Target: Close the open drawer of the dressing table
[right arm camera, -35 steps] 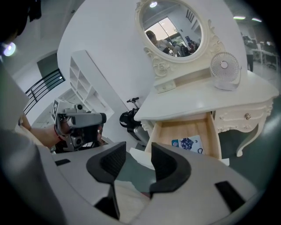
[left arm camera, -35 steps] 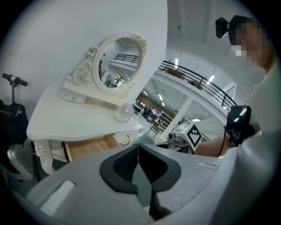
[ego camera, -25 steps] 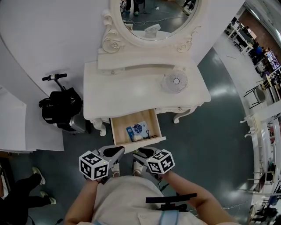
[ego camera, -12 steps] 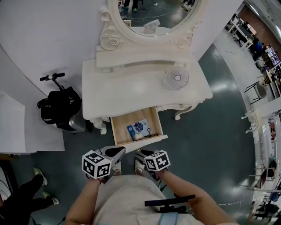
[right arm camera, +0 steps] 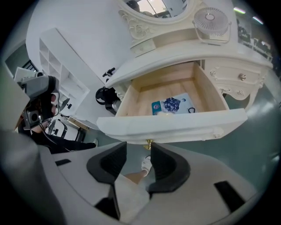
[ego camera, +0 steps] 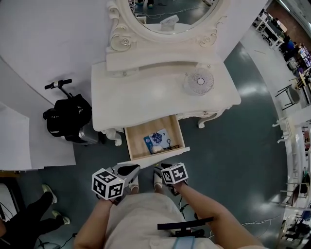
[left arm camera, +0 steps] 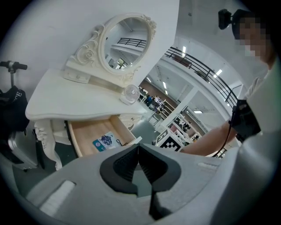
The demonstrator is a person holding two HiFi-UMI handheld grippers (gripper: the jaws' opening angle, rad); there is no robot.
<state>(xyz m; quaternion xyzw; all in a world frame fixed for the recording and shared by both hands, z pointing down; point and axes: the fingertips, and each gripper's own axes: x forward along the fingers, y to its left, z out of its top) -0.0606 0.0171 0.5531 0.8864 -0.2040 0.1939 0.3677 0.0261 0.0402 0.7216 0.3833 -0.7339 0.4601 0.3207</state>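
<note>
The white dressing table (ego camera: 141, 97) has its wooden drawer (ego camera: 154, 142) pulled out, with the white drawer front (ego camera: 153, 158) facing me. Inside lie a blue packet (ego camera: 156, 139) and a small black loop. My right gripper (ego camera: 160, 168) sits just below the drawer front and is open. In the right gripper view the small brass knob (right arm camera: 149, 143) under the drawer front (right arm camera: 175, 125) hangs just above the gap between the jaws of my right gripper (right arm camera: 139, 148). My left gripper (ego camera: 130, 170) is shut and empty, short of the drawer's left corner. In its own view my left gripper (left arm camera: 138, 147) points at the drawer (left arm camera: 94, 136).
A small white fan (ego camera: 198, 81) stands on the tabletop's right, with an oval mirror (ego camera: 165, 14) behind it. A black bag with a scooter (ego camera: 68, 116) stands left of the table. My white shoes (ego camera: 158, 181) are under the grippers. Another person's feet (ego camera: 48, 204) show at lower left.
Both grippers have crept a little closer to the drawer front, the right one coming up under it. The drawer stays equally far out.
</note>
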